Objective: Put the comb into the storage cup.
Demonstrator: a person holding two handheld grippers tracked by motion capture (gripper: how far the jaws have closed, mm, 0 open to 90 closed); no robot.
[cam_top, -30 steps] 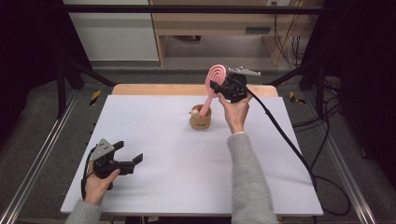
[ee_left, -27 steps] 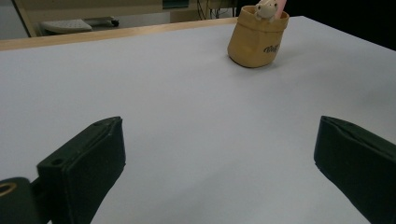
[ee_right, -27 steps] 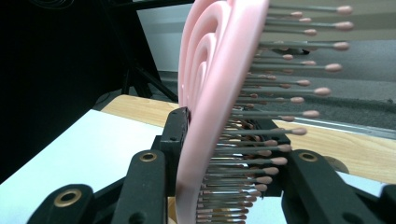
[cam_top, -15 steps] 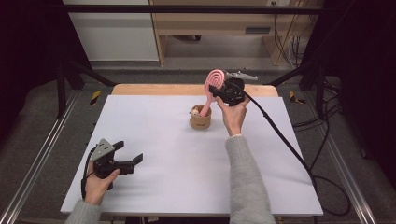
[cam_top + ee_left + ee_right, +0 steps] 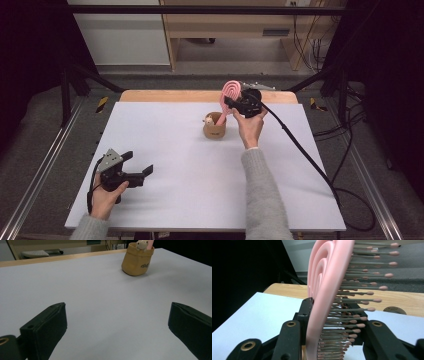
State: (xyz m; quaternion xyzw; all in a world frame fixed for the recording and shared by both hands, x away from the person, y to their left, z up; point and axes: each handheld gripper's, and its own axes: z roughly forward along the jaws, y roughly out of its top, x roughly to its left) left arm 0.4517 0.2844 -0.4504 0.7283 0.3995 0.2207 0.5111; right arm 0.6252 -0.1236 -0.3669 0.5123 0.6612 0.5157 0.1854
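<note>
Fingers (image 5: 307, 322) of right gripper (image 5: 239, 106) clamp pink hairbrush (image 5: 229, 92), handle hidden in pouch (image 5: 214, 129); left gripper (image 5: 136, 172) wide open.

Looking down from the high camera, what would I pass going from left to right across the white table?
Left gripper, held open low over the table → tan pot with a small toy figure in it → pink hairbrush, its handle down in the pot → right gripper, clamped on the brush.

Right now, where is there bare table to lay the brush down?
Bare: the middle, between the left gripper and the cup, and the near right corner beside the sleeve. Crowded: around the cup, where the right gripper holds the pink brush.
</note>
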